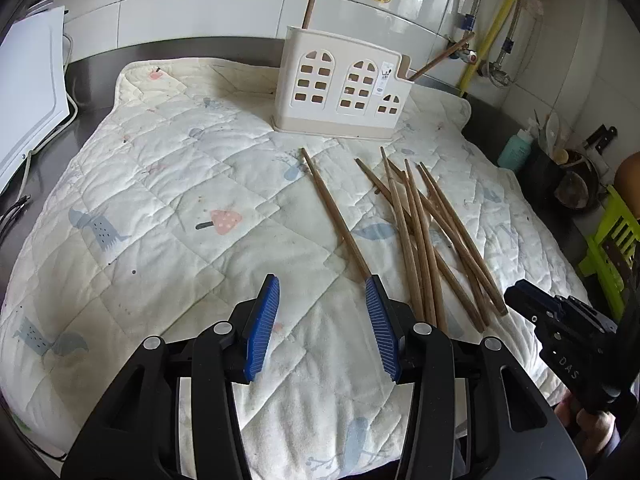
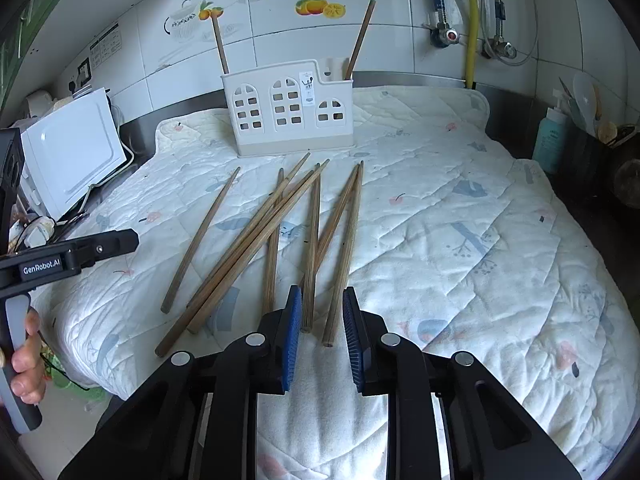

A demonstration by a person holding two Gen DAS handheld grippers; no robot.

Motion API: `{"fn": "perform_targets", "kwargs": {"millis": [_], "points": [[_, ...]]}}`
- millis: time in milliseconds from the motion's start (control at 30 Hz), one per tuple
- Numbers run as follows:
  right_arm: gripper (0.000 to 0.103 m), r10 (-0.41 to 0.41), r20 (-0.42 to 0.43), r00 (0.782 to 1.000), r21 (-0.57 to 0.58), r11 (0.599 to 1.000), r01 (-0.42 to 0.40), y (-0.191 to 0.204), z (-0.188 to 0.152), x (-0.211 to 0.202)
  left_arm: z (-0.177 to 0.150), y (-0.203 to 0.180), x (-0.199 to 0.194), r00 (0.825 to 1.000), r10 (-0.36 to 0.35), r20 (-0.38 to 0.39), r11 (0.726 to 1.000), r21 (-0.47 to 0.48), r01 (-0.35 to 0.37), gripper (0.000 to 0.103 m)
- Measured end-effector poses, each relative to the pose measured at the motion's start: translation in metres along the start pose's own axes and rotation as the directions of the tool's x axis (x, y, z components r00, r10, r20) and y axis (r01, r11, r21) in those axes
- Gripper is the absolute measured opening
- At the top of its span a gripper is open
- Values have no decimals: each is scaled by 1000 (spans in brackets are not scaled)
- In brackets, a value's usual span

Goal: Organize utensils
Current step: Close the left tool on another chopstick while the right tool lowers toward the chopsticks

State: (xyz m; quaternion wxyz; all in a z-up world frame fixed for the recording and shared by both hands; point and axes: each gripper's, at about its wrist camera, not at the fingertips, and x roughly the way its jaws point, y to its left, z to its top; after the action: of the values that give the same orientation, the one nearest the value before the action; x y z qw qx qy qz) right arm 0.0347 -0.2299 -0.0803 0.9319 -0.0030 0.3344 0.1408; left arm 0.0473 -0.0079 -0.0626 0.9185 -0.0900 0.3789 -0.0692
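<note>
Several brown wooden chopsticks (image 1: 424,232) lie loose on a white quilted mat (image 1: 180,200), also seen in the right wrist view (image 2: 280,220). A cream utensil holder with window cut-outs (image 1: 340,88) stands at the mat's far side (image 2: 288,112) with two chopsticks upright in it (image 2: 360,40). My left gripper (image 1: 322,288) is open and empty; its right fingertip is at the near end of one lone chopstick (image 1: 332,212). My right gripper (image 2: 322,300) is open, its jaws around the near ends of two chopsticks (image 2: 344,260).
A white appliance (image 2: 72,152) with cables sits left of the mat. A teal bottle (image 2: 550,140) and a dark container of utensils (image 2: 600,136) stand at the right. Tiled wall with pipes and a yellow hose (image 2: 472,20) is behind.
</note>
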Motion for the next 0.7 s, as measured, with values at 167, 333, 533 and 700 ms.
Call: {"fn": "perform_targets", "kwargs": {"millis": [167,333,533,700], "points": [[13,35,2,999,15,999,-35,-2,1,2,-4,-8,8,1000,-18,-23,1000,10,19,45],[12,47,-8,999,14,999,-47,-1,3,13,-7,-16,17,998,-36,-49,999,7,37,44],[12,62,-25,998,27,998,-61,-2,3,23,-10,-22,24,997,-51,-62,999,7,52,43],[12,80,-28,996,51,996,-78,-4,4,27,-13,-29,29,996,-62,-71,998,11,63,43]]}}
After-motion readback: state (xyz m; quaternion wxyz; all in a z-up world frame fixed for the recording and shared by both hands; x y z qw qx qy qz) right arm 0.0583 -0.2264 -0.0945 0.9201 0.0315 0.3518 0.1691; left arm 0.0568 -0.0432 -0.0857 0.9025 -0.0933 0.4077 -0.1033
